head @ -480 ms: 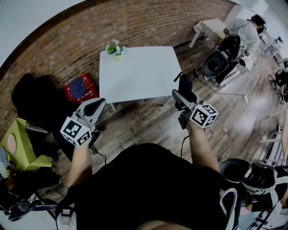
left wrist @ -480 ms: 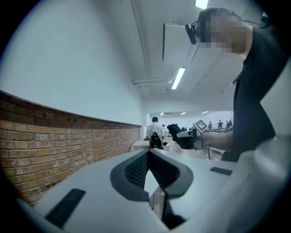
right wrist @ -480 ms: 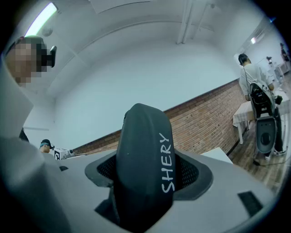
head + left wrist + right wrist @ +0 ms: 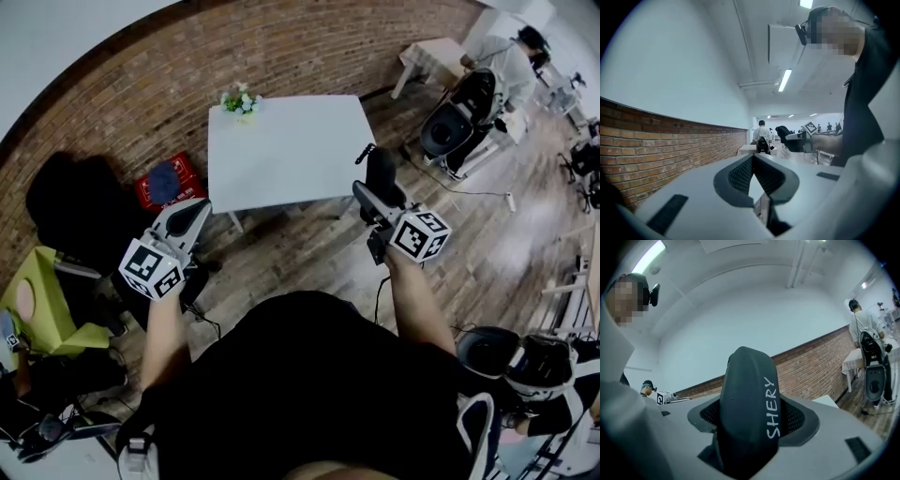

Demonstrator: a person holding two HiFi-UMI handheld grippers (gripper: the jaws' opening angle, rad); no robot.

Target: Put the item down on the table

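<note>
Quantities in the head view:
- two grippers: left gripper (image 4: 194,217) at centre left, right gripper (image 4: 373,199) at centre right
- one dark case (image 4: 380,171)
- one white table (image 4: 291,150), upper centre
- one flower pot (image 4: 240,101)
- one red crate (image 4: 167,186), left of centre

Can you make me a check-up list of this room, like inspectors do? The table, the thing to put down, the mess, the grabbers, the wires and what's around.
Surface: white table, with a small flower pot at its far left corner.
Job's things: dark case lettered SHERY, held in the air near the table's right corner, not yet put down.
Clutter: red crate and green box on the floor.
Grippers: right gripper shut on the dark case; left gripper shut, empty.
Cables: black cable on the floor.
Surroundings: brick wall, wood floor, a person at another table.
</note>
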